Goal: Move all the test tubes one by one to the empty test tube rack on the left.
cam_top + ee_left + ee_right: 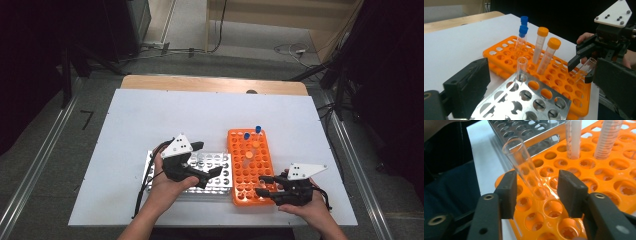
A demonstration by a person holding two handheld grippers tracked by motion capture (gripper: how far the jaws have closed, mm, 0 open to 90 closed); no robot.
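Right now a clear uncapped tube (524,167) leans in a near-corner hole of the orange rack (614,187), between my right gripper's (536,192) half-closed jaws, whose pads don't yet press it. My left gripper (207,160) hangs wide open and empty over the steel rack (536,100). Next I'd judge: squeeze, lift straight; 4 capped tubes (547,56) stand well apart, leaving room.

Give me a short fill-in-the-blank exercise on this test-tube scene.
1. The plastic rack holding the capped tubes is coloured ____.
2. The uncapped glass tube stands in the ____ rack.
3. Two capped tubes have orange caps and two have ____ caps.
4. The clear tube between the right gripper jaws leans in a hole of the ____ rack.

Missing words: orange; metal; blue; orange
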